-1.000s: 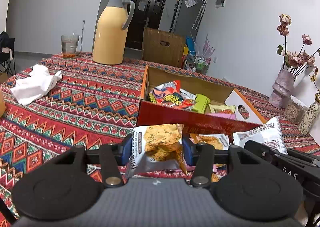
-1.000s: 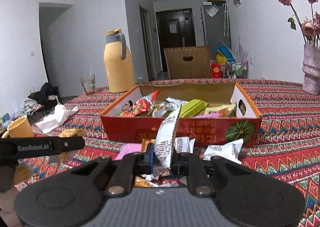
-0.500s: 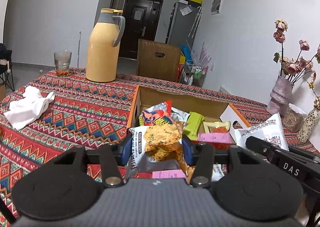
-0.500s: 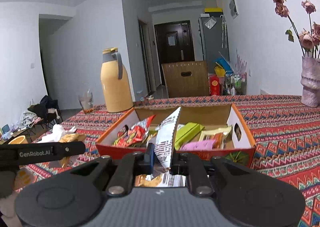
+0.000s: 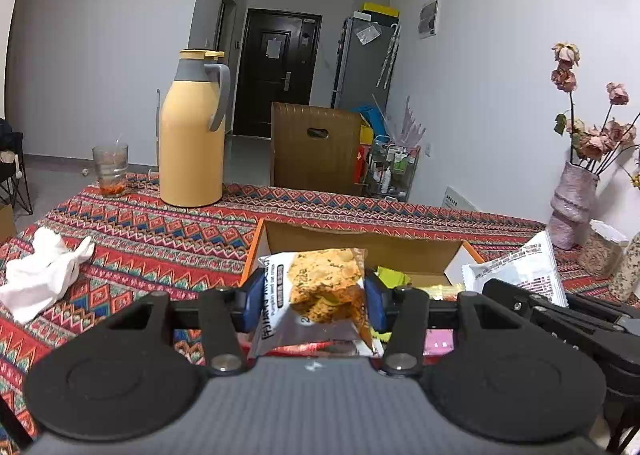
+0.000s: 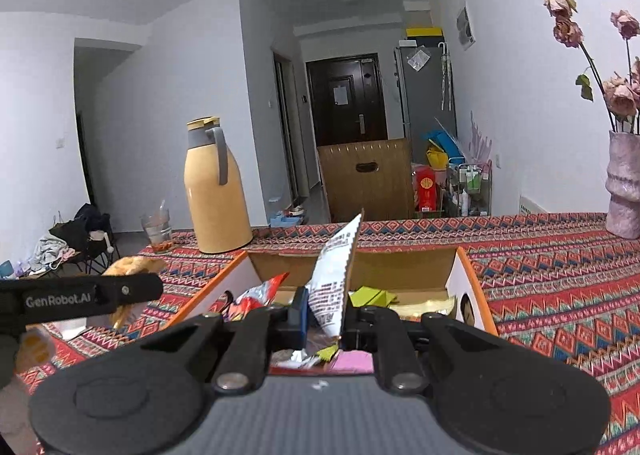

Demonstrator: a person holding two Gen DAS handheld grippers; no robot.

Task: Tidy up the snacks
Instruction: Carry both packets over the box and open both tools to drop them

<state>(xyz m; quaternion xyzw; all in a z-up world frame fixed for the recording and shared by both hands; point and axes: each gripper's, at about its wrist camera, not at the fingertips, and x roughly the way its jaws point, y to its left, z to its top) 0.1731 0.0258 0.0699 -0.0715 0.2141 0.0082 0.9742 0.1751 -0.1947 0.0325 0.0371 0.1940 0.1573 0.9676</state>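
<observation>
Snacks are mid-flight on both sides: the left claw [image 5: 314, 305] pinches a cookie packet [image 5: 320, 287] just short of the cardboard box [image 5: 360, 245] on the patterned desk [image 5: 160, 231], and the right claw [image 6: 324, 315], pressed tight, grips a thin white sachet [image 6: 334, 275] upright over the box's near edge. Several wrappers already lie inside the box. Both held packets are not yet dropped in, and whether more wait on the desk below I cannot tell.

Clear cracker packet [image 5: 320, 295], orange crisps showing through, upright just in front of the cardboard box [image 5: 360, 245]. White printed packet [image 6: 334, 279] edge-on over the box. Red, green, pink snacks lying inside the box.
</observation>
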